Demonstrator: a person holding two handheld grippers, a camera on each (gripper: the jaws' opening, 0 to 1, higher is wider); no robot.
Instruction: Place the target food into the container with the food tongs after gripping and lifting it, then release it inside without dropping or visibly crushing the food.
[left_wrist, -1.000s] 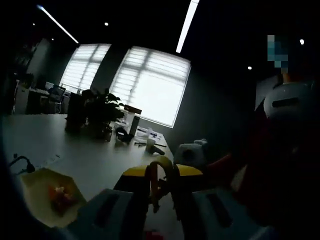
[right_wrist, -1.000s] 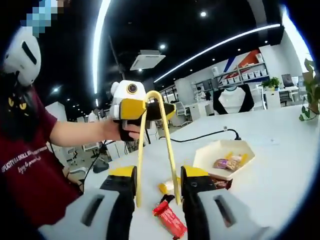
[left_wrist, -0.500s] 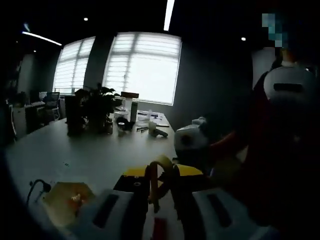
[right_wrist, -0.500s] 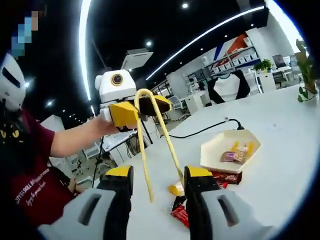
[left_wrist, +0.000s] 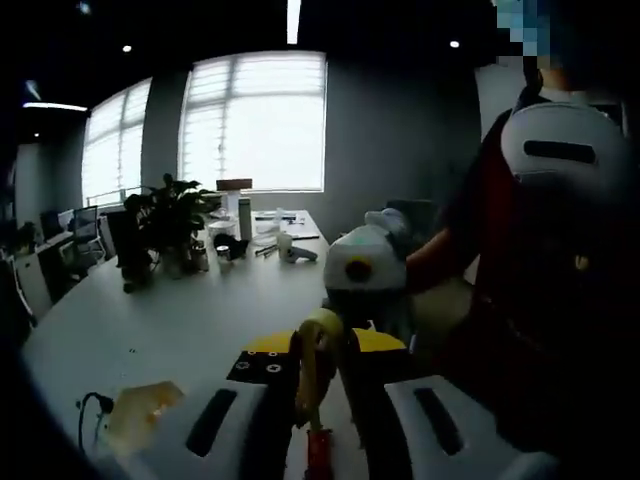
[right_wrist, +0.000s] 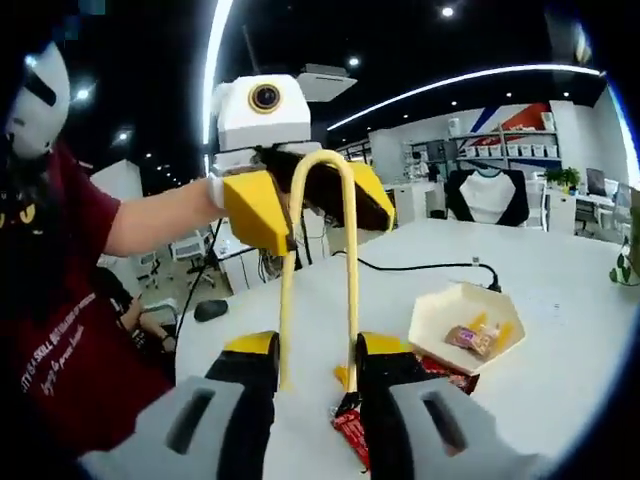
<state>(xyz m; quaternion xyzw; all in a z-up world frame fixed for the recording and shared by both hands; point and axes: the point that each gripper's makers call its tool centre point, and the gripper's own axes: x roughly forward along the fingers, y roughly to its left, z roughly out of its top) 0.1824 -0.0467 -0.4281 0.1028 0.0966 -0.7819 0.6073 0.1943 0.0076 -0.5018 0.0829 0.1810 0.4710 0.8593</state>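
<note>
We have the tongs (right_wrist: 316, 270) pinched between both grippers, left (right_wrist: 305, 200) at the bend and right (right_wrist: 315, 385) on the arms, tips over a red bar (right_wrist: 352, 435) on the desk (right_wrist: 560, 330), nothing lifted, tray (right_wrist: 440, 310) waiting.

White table (left_wrist: 180, 310), potted plant (left_wrist: 165, 215) by bright windows (left_wrist: 250, 120), black cable (right_wrist: 420, 267) (trailing across tabletop), ceiling light strips (right_wrist: 480, 75), shelving (right_wrist: 500, 160) behind.

Red snack packet (right_wrist: 351, 436) partly hidden behind right jaws, tongs' tips (right_wrist: 350, 385) hidden there too
</note>
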